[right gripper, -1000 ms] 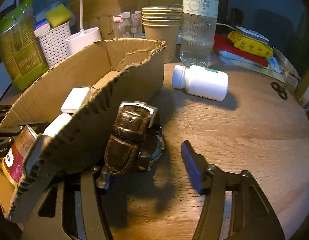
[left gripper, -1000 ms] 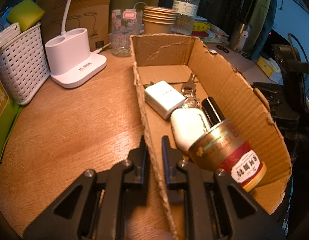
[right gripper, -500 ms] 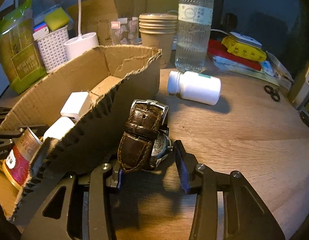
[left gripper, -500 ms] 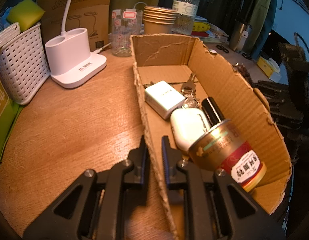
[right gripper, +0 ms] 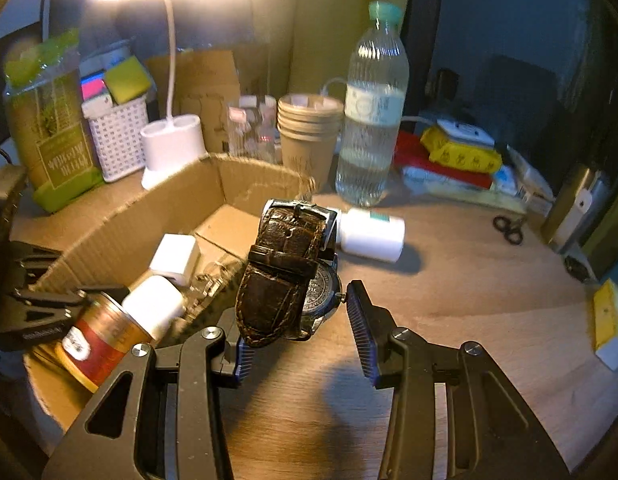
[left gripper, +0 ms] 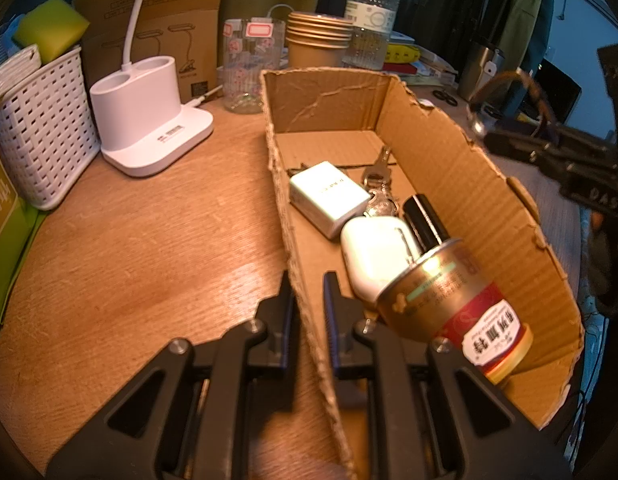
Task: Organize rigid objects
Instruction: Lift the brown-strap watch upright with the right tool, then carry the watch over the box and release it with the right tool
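My left gripper [left gripper: 307,300] is shut on the near left wall of the open cardboard box [left gripper: 469,184]. Inside lie a white charger [left gripper: 327,196], keys [left gripper: 379,184], a white case [left gripper: 375,252], a black stick [left gripper: 425,220] and a gold and red can [left gripper: 453,304]. My right gripper [right gripper: 299,322] is shut on a brown leather watch [right gripper: 283,268] and holds it above the box's right wall [right gripper: 213,312]. The watch also shows in the left wrist view [left gripper: 505,108], raised at the right.
A white pill bottle [right gripper: 369,234] lies on the wooden table [right gripper: 469,280] right of the box. Paper cups [right gripper: 309,136], a water bottle [right gripper: 371,120], a white lamp base [left gripper: 149,128], a white basket [left gripper: 41,132] and small scissors [right gripper: 509,230] stand around.
My right gripper closed on the watch and lifted it off the table, up level with the box's right wall. The left gripper has not moved.
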